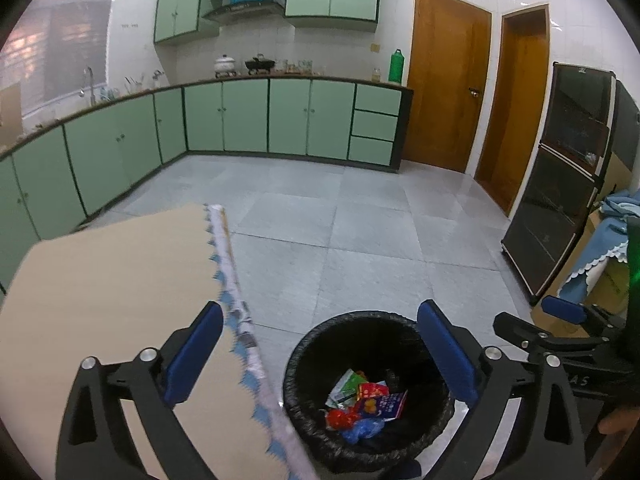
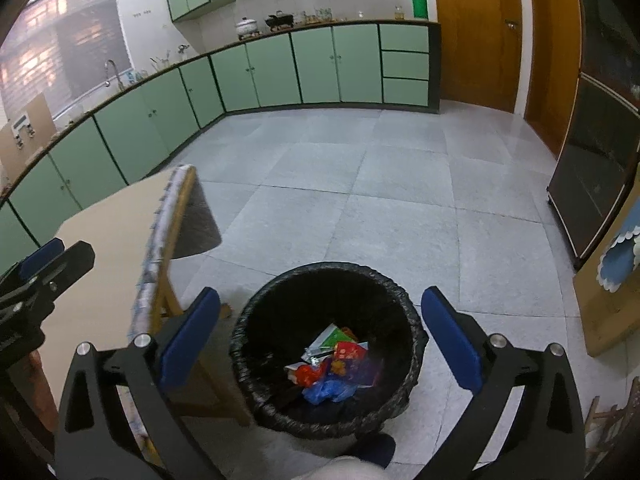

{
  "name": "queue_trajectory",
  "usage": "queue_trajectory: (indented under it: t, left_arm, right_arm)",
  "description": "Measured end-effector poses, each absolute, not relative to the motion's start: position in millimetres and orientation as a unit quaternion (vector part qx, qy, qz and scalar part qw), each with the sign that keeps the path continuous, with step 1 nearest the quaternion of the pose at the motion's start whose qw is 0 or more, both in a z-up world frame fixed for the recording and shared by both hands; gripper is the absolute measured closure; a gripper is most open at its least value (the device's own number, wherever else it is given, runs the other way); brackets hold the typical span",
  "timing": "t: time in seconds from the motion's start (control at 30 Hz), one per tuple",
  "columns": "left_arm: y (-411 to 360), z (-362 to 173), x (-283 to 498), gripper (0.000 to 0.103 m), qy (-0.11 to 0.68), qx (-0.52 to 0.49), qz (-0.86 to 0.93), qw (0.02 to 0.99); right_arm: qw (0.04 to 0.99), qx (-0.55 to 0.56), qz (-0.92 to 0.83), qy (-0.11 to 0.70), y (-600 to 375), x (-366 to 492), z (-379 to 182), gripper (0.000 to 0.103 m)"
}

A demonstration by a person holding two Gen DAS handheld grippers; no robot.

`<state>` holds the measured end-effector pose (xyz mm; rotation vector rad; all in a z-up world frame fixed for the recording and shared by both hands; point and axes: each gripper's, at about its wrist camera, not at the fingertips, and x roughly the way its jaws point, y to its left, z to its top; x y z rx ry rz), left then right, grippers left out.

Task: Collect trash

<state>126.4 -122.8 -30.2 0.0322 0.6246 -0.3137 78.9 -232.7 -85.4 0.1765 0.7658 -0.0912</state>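
Note:
A round bin with a black liner point(image 1: 316, 332) point(image 2: 280, 284) stands on the tiled floor beside the table. Several colourful wrappers point(image 1: 362, 404) point(image 2: 336, 364) lie at its bottom: green, red, purple and blue. My left gripper point(image 1: 320, 354) is open and empty, held above the bin's left rim and the table edge. My right gripper point(image 2: 320, 338) is open and empty, straddling the bin from above. The right gripper also shows at the right of the left wrist view point(image 1: 560, 320), and the left gripper at the left of the right wrist view point(image 2: 48, 264).
A beige-topped wooden table point(image 1: 112, 280) point(image 2: 108, 240) with a patterned edge strip stands left of the bin. Green cabinets point(image 1: 248, 116) line the far walls. A dark glass cabinet point(image 1: 560, 184) and a blue cloth over boxes point(image 1: 600, 256) stand at the right.

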Motion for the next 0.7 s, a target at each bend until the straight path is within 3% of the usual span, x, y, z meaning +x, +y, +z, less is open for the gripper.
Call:
queue_trajectory:
  t: [0.7]
  left_arm:
    - [-66,29,42,0.006,0.272,0.007,-0.124,0.954]
  right_arm:
    - [0.947,0.050,-0.008,0.316,-167,0,-3,0.005]
